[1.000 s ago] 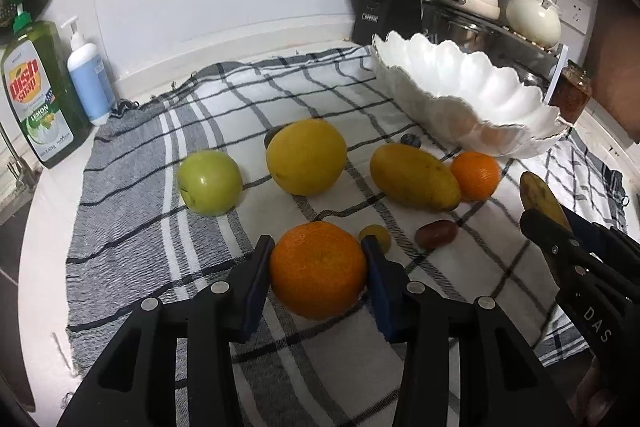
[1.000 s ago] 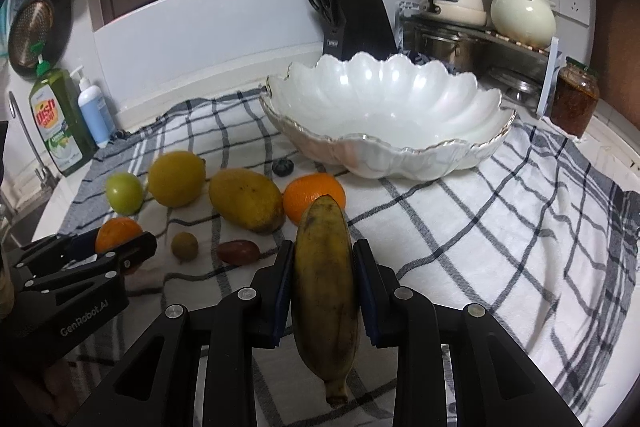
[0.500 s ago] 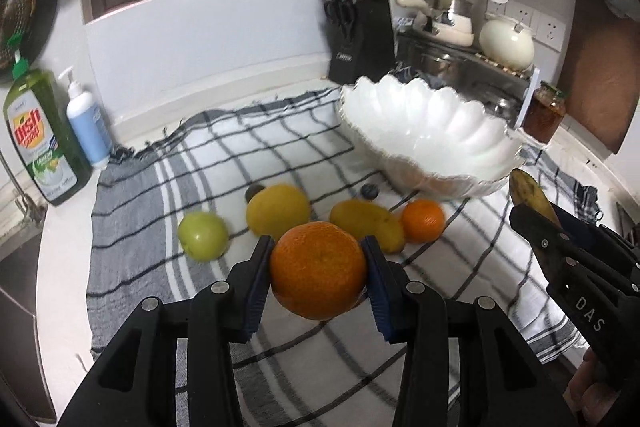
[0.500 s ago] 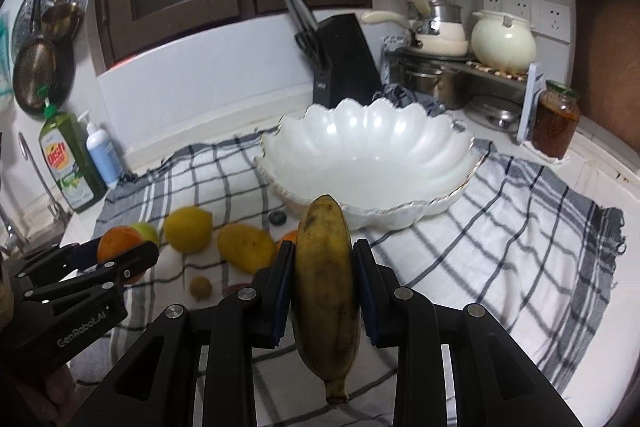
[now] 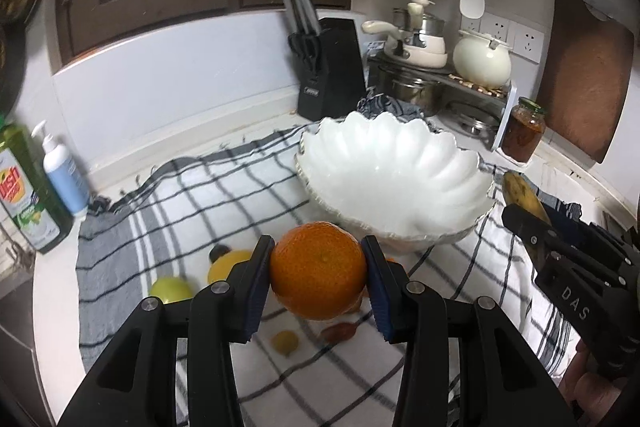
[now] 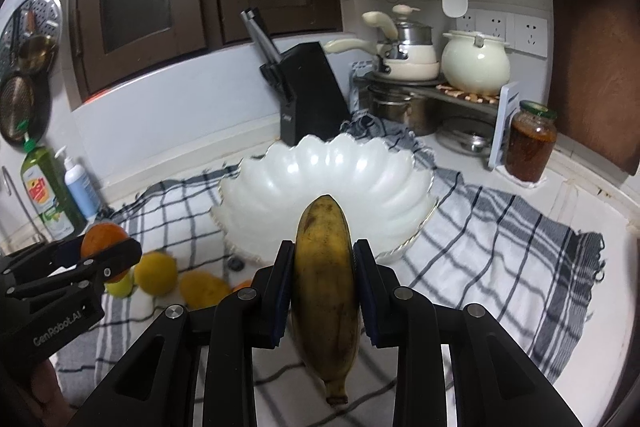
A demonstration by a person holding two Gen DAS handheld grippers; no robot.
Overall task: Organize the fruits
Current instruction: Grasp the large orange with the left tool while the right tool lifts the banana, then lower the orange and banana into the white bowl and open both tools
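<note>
left wrist view: you are holding an orange (image 5: pixel 319 269) clenched between the blue pads of your left gripper (image 5: pixel 319 279), the fruit sitting clear above the checked cloth (image 5: pixel 192 187). the white scalloped bowl (image 5: pixel 394 183) is standing just beyond the orange, on the cloth, with nothing showing inside it. below and behind the orange, other fruit are lying on the cloth – a green apple (image 5: pixel 171 289), a yellow round fruit (image 5: pixel 226 264), a small yellowish fruit (image 5: pixel 285 341) and a small reddish one (image 5: pixel 338 331), all a little blurred.

at the right of this view your right gripper (image 5: pixel 532 217) is reaching in, grasping a banana (image 5: pixel 520 195) whose tip is poking out beside the bowl's rim.

from the right wrist view, the banana (image 6: pixel 325 281) is standing pinched lengthwise between the pads of the right gripper (image 6: pixel 324 291), its stem end hanging toward the camera and its far tip pointing at the bowl (image 6: pixel 328 183). the left gripper (image 6: pixel 106 255) is showing at the left with the orange (image 6: pixel 103 235) in it, above a mango (image 6: pixel 204 289) and the yellow round fruit (image 6: pixel 155 273).

farther out – a black knife block (image 6: pixel 312 95) is sitting behind the bowl, a jar (image 6: pixel 530 147) to its right, and a green dish soap bottle (image 6: pixel 44 191) and a pump bottle (image 6: pixel 80 187) by the wall at left.
</note>
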